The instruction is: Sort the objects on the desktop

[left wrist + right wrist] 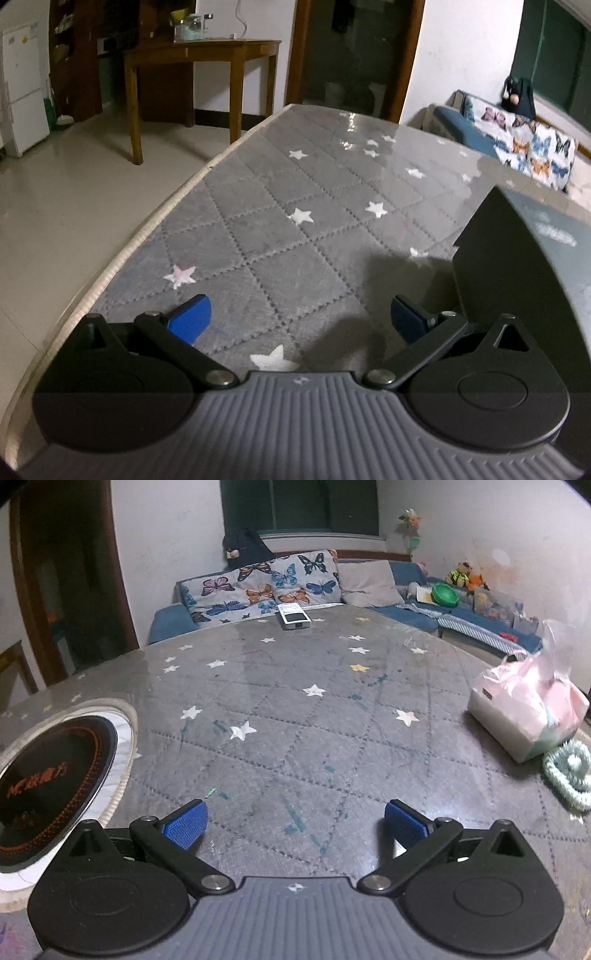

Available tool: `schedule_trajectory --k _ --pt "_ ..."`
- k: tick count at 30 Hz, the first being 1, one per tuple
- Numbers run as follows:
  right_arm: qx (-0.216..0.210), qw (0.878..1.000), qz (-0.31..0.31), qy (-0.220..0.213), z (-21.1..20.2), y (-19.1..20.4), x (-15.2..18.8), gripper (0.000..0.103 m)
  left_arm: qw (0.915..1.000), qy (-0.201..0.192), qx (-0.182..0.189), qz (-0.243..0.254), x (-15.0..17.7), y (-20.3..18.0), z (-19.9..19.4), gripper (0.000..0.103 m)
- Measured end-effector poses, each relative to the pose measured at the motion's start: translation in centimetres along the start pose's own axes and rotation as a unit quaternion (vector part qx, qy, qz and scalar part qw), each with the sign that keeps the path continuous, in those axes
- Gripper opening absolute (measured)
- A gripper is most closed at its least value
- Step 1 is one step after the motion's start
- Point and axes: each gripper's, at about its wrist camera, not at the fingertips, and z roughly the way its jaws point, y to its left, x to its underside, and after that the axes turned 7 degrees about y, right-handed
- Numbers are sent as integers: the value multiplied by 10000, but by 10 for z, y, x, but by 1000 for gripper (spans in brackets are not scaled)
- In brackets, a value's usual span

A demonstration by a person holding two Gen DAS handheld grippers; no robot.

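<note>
Both grippers agape, left gripper (301, 314) – dark box (517, 266) (cropped), right gripper (295, 821)

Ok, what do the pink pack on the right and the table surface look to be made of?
Pink pack: soft, thin plastic film, slightly glossy and crinkled, with a loose flap sticking up; probably tissues inside. Table surface: a grey quilted star-print mat, seemingly under a clear glossy sheet, judging by the reflections across it; glass or plastic, I cannot tell.

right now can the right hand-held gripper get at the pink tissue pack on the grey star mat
Probably yes: the right hand-held gripper is open and empty, and bare grey star mat lies between it and the pink tissue pack. Only the pale green coiled cord crowds its near side.
</note>
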Motion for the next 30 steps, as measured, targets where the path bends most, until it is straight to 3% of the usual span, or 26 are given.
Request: schedule_trajectory --k 6,30 --pt "146 9998 -81 -45 15 5 -5 103 9983 -128 -249 511 5 -10 8 103" --pt "231 9996 -152 -55 25 11 -5 103 9984 -173 -223 483 6 -10 12 103"
